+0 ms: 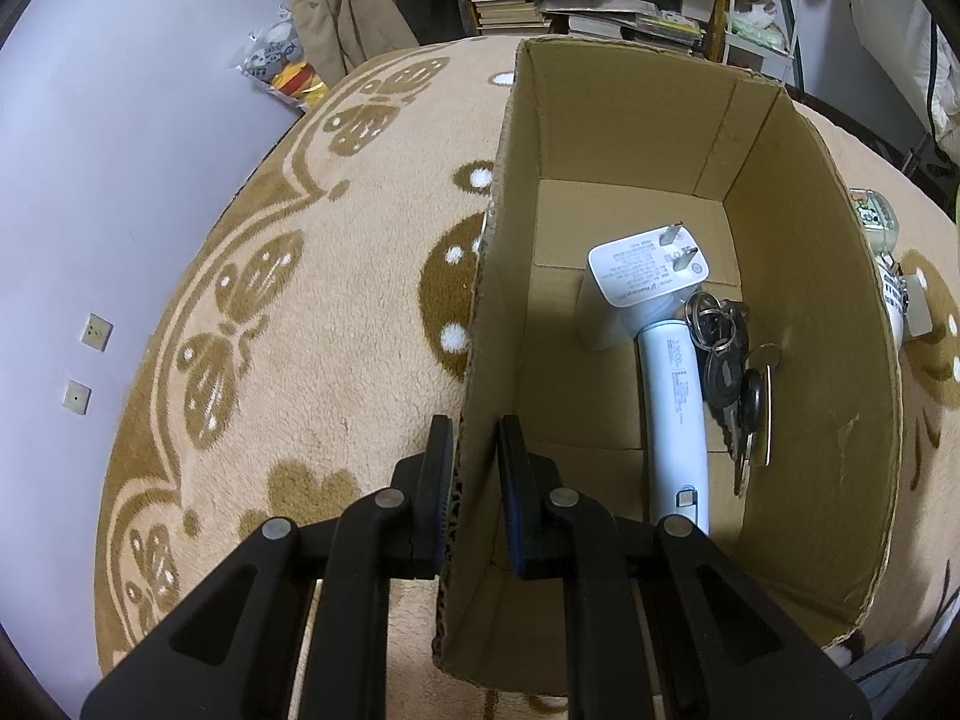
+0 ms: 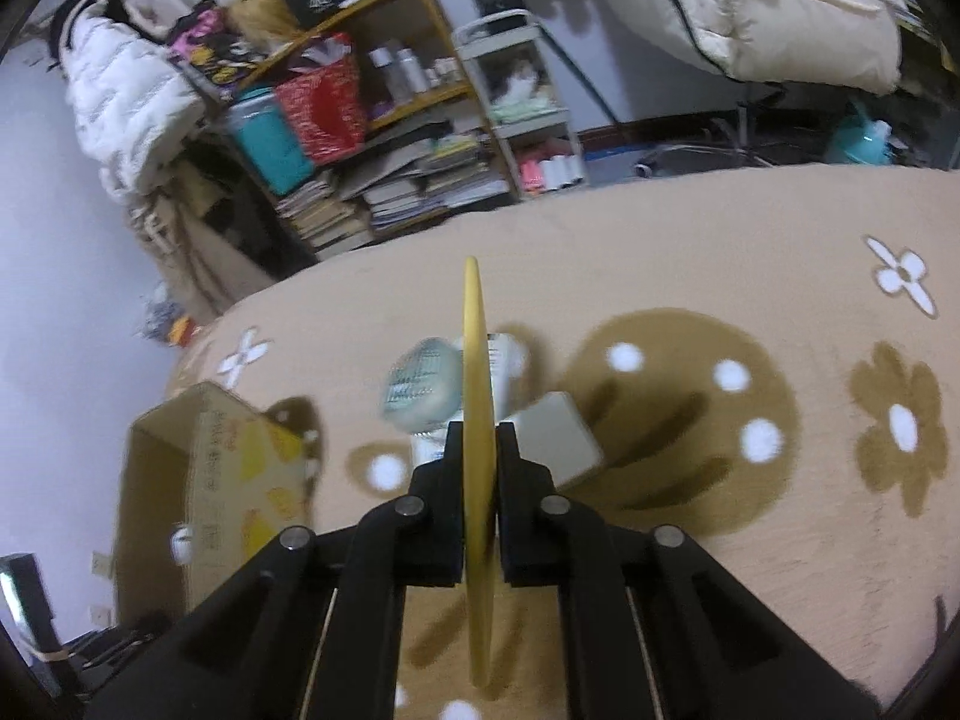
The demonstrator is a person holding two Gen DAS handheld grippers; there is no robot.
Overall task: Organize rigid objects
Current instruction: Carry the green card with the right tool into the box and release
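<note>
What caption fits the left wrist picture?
Left gripper clamps cardboard box wall; charger, keys inside.

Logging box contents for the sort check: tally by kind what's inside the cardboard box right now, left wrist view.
White charger plug: 1
Pale blue cylindrical power bank: 1
Key bunch: 1
Total inside the cardboard box: 3
Not counted: the thin yellow flat piece held in the right gripper, outside the box.

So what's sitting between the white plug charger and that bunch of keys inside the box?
In the left wrist view, the top end of a pale blue power bank lies between the white charger and the keys, all on the cardboard box floor.
</note>
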